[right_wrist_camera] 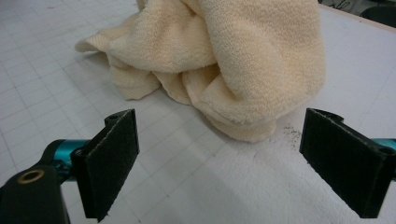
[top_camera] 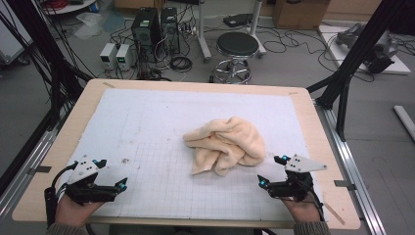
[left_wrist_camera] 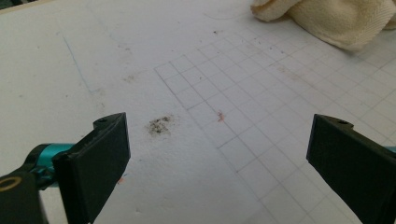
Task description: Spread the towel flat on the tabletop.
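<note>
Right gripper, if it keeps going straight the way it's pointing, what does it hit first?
Most likely the crumpled cream towel: it lies just ahead of the open right gripper, with bare gridded mat between them, though depth is hard to judge.

Looking along right gripper (right_wrist_camera: 219,154), jaws standing wide apart w/ nothing btwn them, pads rough and dark, teal fittings showing at both outer edges. Hovering low over white gridded mat (right_wrist_camera: 42,88). Facing crumpled cream towel (right_wrist_camera: 224,60) lying bunched just ahead, nearest fold sitting btwn the jaw lines but clear of both pads. Showing dark specks (right_wrist_camera: 292,133) on mat just beside towel's lower right edge, near right-hand jaw. Catching tan table edge (right_wrist_camera: 359,21) at top right.
</note>
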`<action>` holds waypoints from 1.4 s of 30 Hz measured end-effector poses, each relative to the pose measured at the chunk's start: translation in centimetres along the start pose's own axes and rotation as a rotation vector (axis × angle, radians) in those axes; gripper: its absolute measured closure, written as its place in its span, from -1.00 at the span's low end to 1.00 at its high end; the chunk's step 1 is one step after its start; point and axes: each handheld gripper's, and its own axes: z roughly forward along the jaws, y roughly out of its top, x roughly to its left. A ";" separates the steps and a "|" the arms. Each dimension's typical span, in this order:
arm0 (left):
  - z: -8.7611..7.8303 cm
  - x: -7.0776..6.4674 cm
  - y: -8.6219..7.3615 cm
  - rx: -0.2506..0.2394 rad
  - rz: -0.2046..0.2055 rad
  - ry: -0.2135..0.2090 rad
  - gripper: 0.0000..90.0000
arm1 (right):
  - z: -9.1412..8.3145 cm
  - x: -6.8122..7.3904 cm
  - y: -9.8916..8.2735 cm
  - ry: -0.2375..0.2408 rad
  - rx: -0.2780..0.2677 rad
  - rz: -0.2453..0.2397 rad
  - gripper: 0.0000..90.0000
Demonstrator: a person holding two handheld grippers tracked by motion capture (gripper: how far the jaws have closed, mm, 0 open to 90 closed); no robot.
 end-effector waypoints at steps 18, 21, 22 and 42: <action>-0.1 -0.2 0.0 -0.003 0.006 -0.014 -0.85 | -0.4 0.3 0.0 -0.002 0.000 0.002 -0.75; -0.2 -0.2 0.0 -0.004 0.009 -0.010 -0.85 | -0.3 0.3 0.0 -0.004 0.001 -0.006 -0.75; -0.2 -0.2 0.0 -0.007 0.007 -0.012 -0.85 | -0.3 0.3 0.0 -0.001 0.000 -0.010 -0.75; 1.2 -1.2 2.0 -0.040 0.027 -0.057 -0.81 | 0.3 0.1 1.0 0.016 -0.014 -0.015 -0.75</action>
